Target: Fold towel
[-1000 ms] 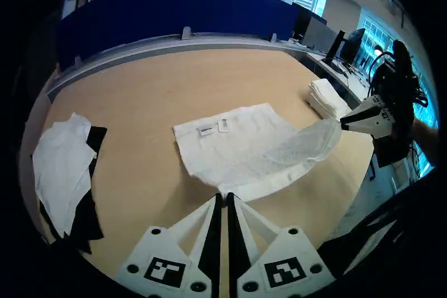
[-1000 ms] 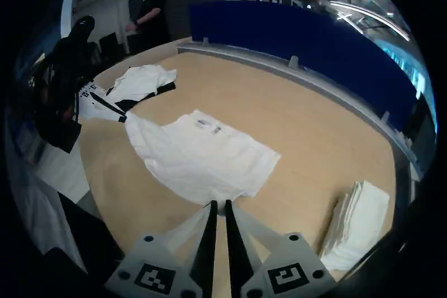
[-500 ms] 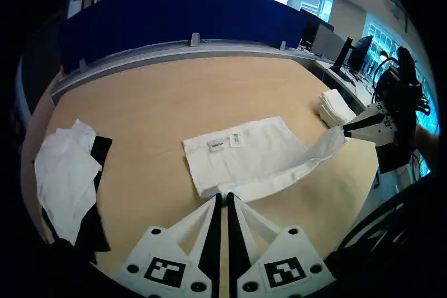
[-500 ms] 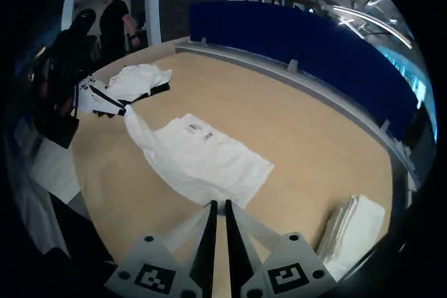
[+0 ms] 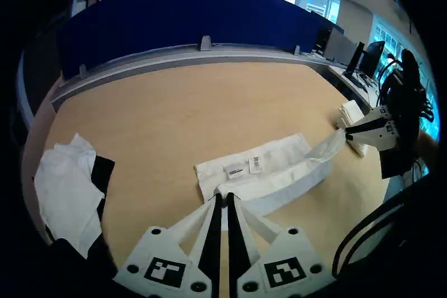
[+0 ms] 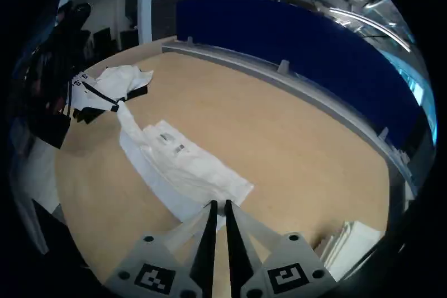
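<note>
Wooden table (image 5: pixel 156 113), office room. Left gripper (image 5: pixel 224 196): fingers together, pinched on the near corner of the white towel (image 5: pixel 268 172). Right gripper (image 6: pixel 217 204): fingers likewise clamped on another corner. Towel front edge is raised between the two; the rest lies on the table, labels up. Crumpled white and black cloths (image 5: pixel 67 192) lie near the left edge. Stack of folded towels (image 5: pixel 353 119) sits at the right. Blue partition (image 5: pixel 179 18) runs along the far edge.
</note>
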The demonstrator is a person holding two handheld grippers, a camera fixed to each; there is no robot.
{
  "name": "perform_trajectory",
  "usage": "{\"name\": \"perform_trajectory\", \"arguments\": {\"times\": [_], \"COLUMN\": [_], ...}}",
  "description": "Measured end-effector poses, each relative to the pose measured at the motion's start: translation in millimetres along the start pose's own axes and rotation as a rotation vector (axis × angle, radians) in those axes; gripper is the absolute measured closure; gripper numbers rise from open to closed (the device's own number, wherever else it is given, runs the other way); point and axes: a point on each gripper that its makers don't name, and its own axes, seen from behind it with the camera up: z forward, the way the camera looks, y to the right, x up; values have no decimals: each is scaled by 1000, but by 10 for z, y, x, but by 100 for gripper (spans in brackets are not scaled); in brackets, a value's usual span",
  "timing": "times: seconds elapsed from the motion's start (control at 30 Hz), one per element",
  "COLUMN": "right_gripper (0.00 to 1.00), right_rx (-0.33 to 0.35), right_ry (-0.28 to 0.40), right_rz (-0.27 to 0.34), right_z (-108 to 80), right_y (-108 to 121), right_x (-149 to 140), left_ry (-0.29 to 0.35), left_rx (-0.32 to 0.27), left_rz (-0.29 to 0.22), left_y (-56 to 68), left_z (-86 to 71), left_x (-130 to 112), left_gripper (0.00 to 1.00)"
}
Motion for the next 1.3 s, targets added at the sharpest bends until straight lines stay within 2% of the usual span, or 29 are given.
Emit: {"name": "perform_trajectory", "arguments": {"times": [0.33, 0.8, 1.0, 1.2, 1.3], "right_gripper": [90, 90, 87, 75, 54], "right_rx": [3, -20, -57, -91, -111], "right_ry": [-36, -58, -59, -53, -44], "right_rz": [34, 106, 108, 109, 117], "right_z": [336, 708, 769, 789, 769], "right_y": [86, 170, 231, 289, 340], "right_x": [-73, -204, -230, -222, -199], "left_ry": [-30, -51, -43, -40, -39], "left_rx": [13, 44, 57, 79, 84], "left_rz": [-18, -29, -33, -17, -17], "left_y": [-111, -223, -266, -343, -364], "left_z": [386, 698, 754, 749, 722], "left_x": [-20, -176, -149, -121, -114], "left_gripper": [93, 93, 87, 67, 59]}}
